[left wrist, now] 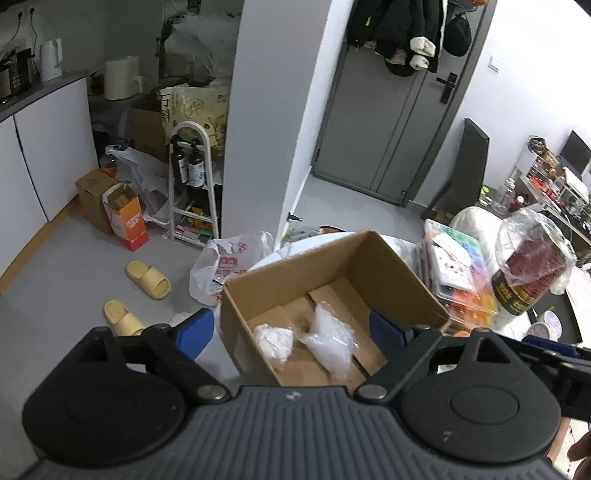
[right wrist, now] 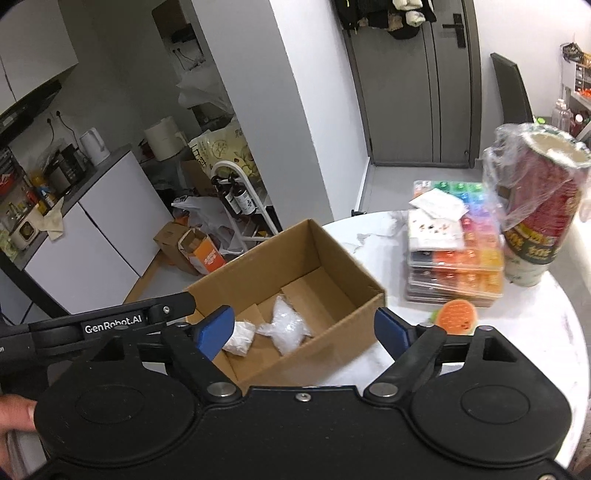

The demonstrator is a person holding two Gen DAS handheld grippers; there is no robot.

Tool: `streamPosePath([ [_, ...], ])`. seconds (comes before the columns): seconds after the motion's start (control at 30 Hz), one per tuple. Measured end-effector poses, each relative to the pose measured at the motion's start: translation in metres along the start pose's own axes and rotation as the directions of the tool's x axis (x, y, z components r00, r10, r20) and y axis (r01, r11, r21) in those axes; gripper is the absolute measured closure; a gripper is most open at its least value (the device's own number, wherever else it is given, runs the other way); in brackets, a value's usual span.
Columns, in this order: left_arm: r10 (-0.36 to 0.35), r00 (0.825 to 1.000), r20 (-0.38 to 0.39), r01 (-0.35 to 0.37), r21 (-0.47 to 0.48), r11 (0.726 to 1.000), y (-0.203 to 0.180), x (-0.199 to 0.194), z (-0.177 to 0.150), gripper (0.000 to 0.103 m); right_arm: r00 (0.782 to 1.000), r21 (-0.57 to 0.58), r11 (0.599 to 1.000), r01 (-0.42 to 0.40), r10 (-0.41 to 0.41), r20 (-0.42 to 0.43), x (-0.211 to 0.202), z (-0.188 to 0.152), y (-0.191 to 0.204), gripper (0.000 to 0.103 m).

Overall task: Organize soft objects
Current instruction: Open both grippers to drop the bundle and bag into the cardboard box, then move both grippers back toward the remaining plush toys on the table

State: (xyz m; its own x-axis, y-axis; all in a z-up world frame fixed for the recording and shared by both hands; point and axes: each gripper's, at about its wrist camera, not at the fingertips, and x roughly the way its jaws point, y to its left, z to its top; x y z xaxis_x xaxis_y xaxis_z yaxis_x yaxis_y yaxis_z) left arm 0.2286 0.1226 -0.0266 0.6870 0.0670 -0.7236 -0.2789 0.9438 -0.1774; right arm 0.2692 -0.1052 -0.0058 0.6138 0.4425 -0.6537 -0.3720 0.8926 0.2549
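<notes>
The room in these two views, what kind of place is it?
Most likely a small lived-in apartment, with a kitchen corner next to the entrance. A white kettle stands on the counter, coats hang on the grey door, and yellow slippers lie on the floor.

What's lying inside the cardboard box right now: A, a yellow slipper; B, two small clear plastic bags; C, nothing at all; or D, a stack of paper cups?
B: two plastic bags with white contents lie on the floor of the box, and nothing else shows in it.
</notes>
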Motion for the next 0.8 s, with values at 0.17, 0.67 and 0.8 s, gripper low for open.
streamPosePath([
  [0.17,0.018,1.000,0.019,-0.019,0.025,1.000,-0.011,-0.012,-0.003,0.012,1.000,0.021,1.000,-0.005,0.005,0.013,-0.015,-0.006,-0.018,0.019],
  [0.67,-0.002,0.999,0.035,-0.002,0.104,0.995,-0.049,-0.034,-0.027,0.012,0.999,0.016,1.000,0.020,-0.021,0.049,-0.062,-0.025,-0.067,0.008],
  [0.8,-0.009,0.999,0.045,0.004,0.113,0.994,-0.057,-0.041,-0.033,0.012,0.998,0.037,0.999,0.012,-0.015,0.067,-0.073,-0.029,-0.078,0.007],
])
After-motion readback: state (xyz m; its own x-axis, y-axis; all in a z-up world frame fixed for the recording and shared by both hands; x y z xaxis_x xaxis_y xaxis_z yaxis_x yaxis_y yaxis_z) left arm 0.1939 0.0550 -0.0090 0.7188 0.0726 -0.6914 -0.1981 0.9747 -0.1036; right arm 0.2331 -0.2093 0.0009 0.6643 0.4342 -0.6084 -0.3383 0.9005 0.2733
